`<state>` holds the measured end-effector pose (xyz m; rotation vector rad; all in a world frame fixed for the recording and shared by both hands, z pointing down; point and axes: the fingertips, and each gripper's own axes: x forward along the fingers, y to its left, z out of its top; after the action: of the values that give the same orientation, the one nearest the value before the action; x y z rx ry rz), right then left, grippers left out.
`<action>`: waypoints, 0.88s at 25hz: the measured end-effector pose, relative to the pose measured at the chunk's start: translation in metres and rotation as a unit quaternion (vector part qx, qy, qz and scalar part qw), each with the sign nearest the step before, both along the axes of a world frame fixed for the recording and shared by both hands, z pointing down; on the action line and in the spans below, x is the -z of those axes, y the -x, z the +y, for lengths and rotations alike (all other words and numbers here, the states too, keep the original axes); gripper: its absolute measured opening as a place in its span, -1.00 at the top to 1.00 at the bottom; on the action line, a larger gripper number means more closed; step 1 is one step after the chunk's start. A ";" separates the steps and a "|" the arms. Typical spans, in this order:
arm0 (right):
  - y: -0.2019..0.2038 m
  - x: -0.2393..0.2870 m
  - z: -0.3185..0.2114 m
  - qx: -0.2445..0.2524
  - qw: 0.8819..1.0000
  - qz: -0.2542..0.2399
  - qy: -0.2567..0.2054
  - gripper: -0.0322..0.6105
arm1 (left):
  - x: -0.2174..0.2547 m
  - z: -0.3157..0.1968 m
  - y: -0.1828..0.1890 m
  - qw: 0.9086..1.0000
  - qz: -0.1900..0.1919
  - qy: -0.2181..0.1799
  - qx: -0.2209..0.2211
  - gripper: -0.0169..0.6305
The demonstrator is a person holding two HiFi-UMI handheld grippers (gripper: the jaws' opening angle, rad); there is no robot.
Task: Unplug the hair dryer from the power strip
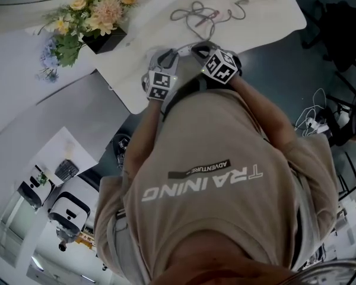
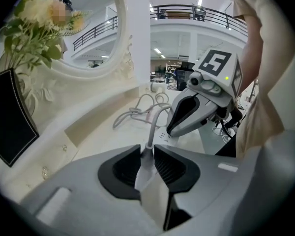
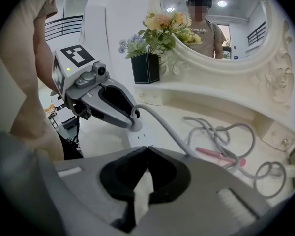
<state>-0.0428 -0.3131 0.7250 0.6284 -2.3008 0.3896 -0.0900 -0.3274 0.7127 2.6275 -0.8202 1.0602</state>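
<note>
While the left gripper (image 2: 147, 148) clamps the hair dryer's white plug (image 2: 144, 168) and the right gripper (image 3: 146, 149) pinches the power strip (image 3: 137, 139), both crowd the vanity table's (image 1: 136, 46) front edge, with the grey cord (image 3: 163, 126) looping across bare tabletop beyond.

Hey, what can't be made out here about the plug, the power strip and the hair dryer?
1. Plug prongs: in the left gripper view, the left gripper's shut jaws cover them, so it is unclear whether they are seated or out.
2. Power strip: in the right gripper view, the right gripper's own body hides most of it.
3. Hair dryer: no view clearly shows it.
</note>
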 end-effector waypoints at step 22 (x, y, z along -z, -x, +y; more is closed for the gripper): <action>0.006 -0.003 0.001 0.024 0.999 0.013 0.039 0.89 | 0.000 0.002 0.005 1.000 -0.009 -0.007 -0.019 0.75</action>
<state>-0.0491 -0.3116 0.7278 0.5356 -2.2600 0.4432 -0.0950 -0.3255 0.7129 2.6600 -0.7866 1.0931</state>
